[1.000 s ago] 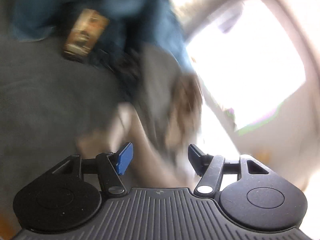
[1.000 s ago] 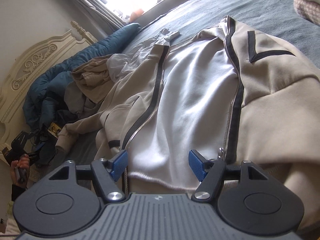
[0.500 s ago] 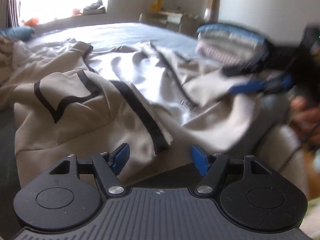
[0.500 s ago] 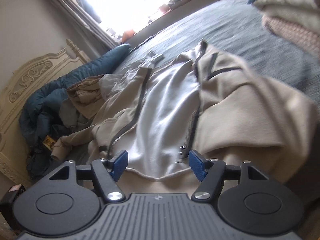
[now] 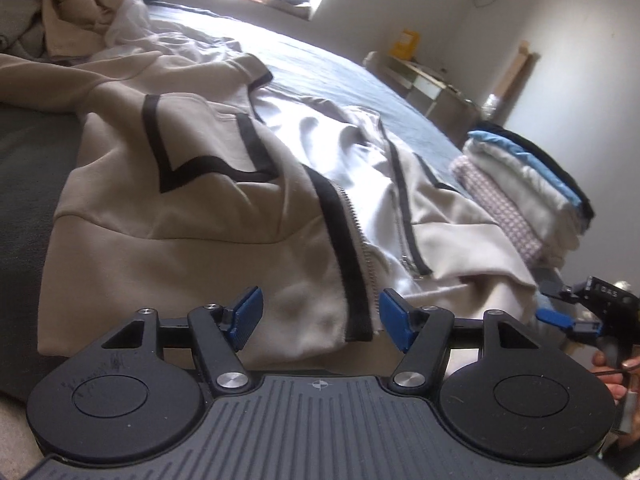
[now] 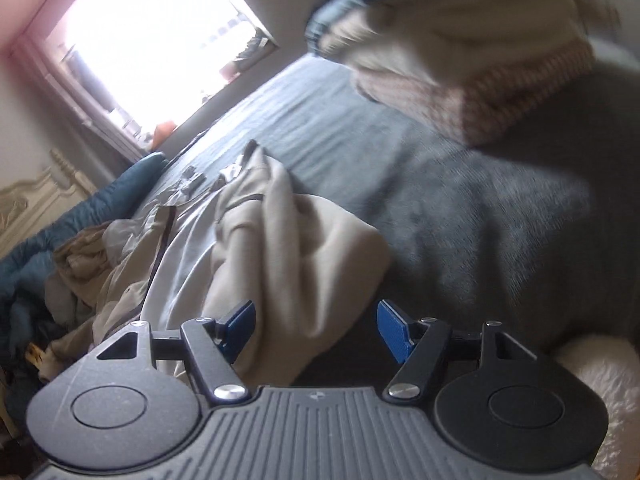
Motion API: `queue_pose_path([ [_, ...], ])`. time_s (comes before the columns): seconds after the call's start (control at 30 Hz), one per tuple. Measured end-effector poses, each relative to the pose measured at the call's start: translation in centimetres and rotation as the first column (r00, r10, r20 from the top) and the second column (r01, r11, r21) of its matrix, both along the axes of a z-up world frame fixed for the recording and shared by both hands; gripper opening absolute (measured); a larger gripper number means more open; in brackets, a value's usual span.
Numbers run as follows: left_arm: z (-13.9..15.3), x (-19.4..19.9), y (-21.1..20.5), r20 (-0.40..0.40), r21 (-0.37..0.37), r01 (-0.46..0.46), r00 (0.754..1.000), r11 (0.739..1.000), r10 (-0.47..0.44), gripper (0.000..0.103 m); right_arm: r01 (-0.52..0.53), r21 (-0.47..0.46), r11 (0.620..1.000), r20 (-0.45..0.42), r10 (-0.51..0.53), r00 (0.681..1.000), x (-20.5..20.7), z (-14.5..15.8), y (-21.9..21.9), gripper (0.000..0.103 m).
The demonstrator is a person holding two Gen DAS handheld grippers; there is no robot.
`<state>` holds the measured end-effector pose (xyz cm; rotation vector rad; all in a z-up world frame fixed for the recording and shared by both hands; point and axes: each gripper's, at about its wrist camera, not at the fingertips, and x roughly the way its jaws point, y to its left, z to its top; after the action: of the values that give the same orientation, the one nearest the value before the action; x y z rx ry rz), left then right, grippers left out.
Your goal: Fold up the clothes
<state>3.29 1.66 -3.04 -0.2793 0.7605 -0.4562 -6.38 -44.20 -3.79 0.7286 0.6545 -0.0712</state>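
A beige zip-up jacket (image 5: 192, 208) with black trim lies spread open on the grey bedcover, its white lining (image 5: 320, 136) facing up between the two unzipped front panels. The near panel carries a black chevron-shaped stripe, and a metal zipper runs down its black-edged front; the hem lies at the near edge of the bed. Just beside the jacket's far panel stands a neat stack of folded clothes (image 5: 520, 196), pink-patterned at the bottom, white and light blue above.

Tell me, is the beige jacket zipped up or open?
Open. The jacket lies spread on the bed, its two zipper edges apart with the white lining showing between them.
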Motion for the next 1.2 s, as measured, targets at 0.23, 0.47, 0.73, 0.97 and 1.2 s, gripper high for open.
queue_pose_path([
  [0.23, -1.9, 1.5, 0.0, -0.101, -0.062, -0.083, 0.992, 0.995, 0.077, 0.064, 0.037, 0.183, 0.982, 0.002, -0.038, 0.999, 2.7, -4.0, -3.6, 0.066],
  [0.47, -1.9, 1.6, 0.3, -0.106, -0.061, -0.104, 0.990, 0.993, 0.097, 0.063, 0.112, -0.298, 0.948, 0.173, -0.062, 0.983, 7.0, 4.6, -1.9, 0.011],
  [0.73, -2.0, 1.5, 0.6, -0.106, -0.078, -0.111, 0.989, 0.991, 0.103, 0.063, 0.173, -0.849, 0.500, 0.171, -0.051, 0.984, 9.8, 5.6, 4.8, 0.046],
  [0.97, -1.1, 0.8, 1.3, -0.054, -0.065, -0.120, 0.992, 0.991, 0.117, 0.062, 0.230, -0.699, 0.677, 0.360, 0.055, 0.931, 1.5, 8.0, 5.8, 0.062],
  [1.2, -0.7, 0.2, 4.3, -0.031, -0.137, -0.196, 0.981, 0.971, 0.194, 0.061, -0.308, -0.370, 0.876, 0.285, 0.423, 0.860, 1.1, 6.3, 10.5, 0.063],
])
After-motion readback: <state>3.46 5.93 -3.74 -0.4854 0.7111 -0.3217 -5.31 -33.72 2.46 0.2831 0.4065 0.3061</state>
